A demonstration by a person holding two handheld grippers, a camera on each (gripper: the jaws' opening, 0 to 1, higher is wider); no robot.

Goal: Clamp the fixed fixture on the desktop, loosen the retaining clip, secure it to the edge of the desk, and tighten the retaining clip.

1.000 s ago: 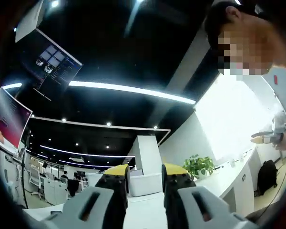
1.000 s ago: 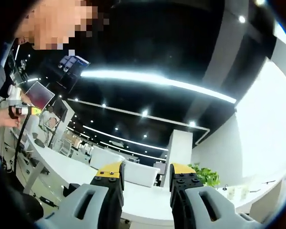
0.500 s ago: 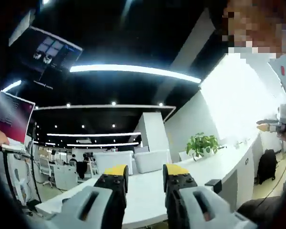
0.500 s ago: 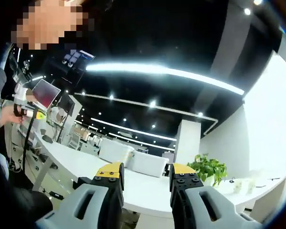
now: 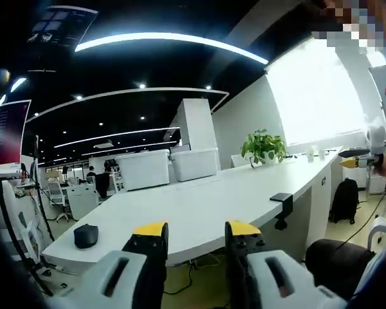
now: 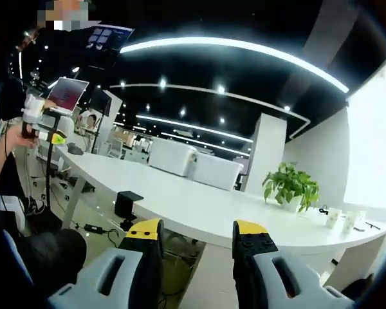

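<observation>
**Both grippers level with the desk, nothing yet in hand**

The landmark was the long white desk [image 5: 225,206], curving across both views. In the left gripper view a black clamp-like fixture [image 5: 282,207] sat hooked on the near edge of that desk, its upper plate lying on the top and its lower part hanging below the edge; in the right gripper view the same sort of black fixture [image 6: 125,207] showed at the desk's near edge, towards the left. Whether its retaining clip was tight or slack was too small to tell.

The left gripper [image 5: 196,233] stood with its jaws apart and empty, short of the desk. The right gripper [image 6: 198,230] likewise stood parted and empty, short of the desk's edge. Both probably faced the desk that way so that the fixture could be lined up between the jaws, and the reach had not yet begun.

A small dark object [image 5: 85,235] lay on the desk's far left end, well apart from the fixture. A potted plant [image 5: 262,147] stood at the desk's far side.
</observation>
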